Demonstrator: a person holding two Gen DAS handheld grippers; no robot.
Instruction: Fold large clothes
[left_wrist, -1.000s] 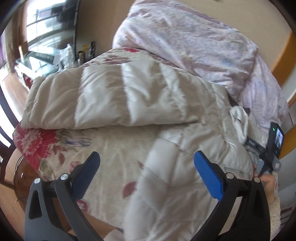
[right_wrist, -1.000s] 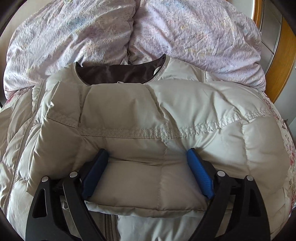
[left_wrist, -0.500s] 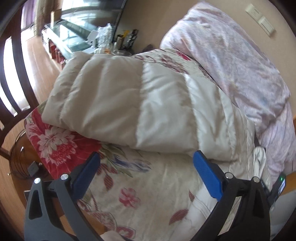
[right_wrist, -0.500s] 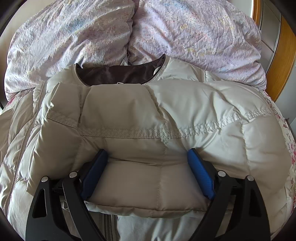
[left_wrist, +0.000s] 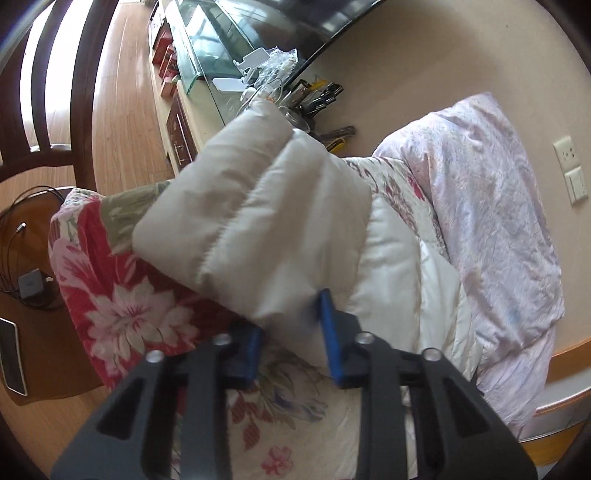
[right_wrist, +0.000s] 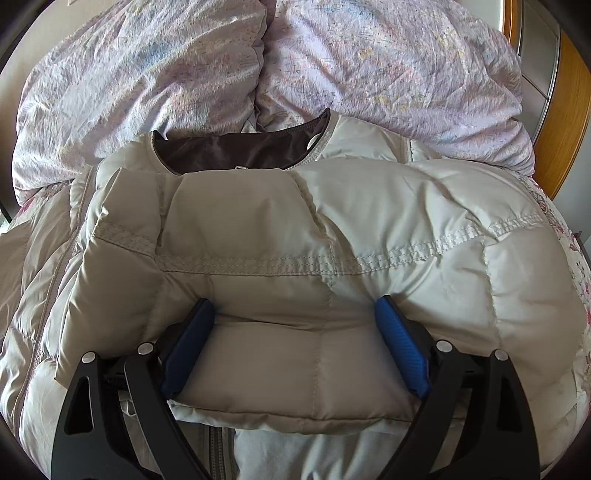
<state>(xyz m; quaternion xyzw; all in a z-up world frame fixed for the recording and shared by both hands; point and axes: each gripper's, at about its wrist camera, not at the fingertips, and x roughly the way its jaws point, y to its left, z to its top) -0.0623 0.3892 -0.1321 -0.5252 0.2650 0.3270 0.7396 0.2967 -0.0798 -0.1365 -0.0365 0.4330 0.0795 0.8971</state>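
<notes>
Puffer jacket (right_wrist: 280, 236), cream and quilted, lies spread on the bed, its dark-lined collar (right_wrist: 236, 151) toward the head end where a crumpled lilac duvet (right_wrist: 332, 62) is heaped. Over the chest a padded section is already turned in, most likely a folded sleeve, and it lies across the jacket's body just below the collar.

Right tongs (right_wrist: 295, 347) stand wide, one blue pad on each side of that turned-in section near its lower edge. The pads touch the fabric, yet I would judge they bracket or steady it and do not pinch it.

Left tongs (left_wrist: 291, 332) are drawn narrow on the lower edge of the other sleeve (left_wrist: 258, 221), which rises off the flowered bedspread (left_wrist: 122, 306) near the bed's side edge. The sleeve's far end points toward the cluttered glass cabinet (left_wrist: 207, 48) by the wall. The view here is a little blurred.

As for progress, I would say one side is folded in and the second sleeve is only now being brought over. It must yet be laid across the chest. After that the long body presumably has to be doubled up from the hem, and none of that shows as done. The padding is springy, so the laid part may lift again unless it is pressed down.
</notes>
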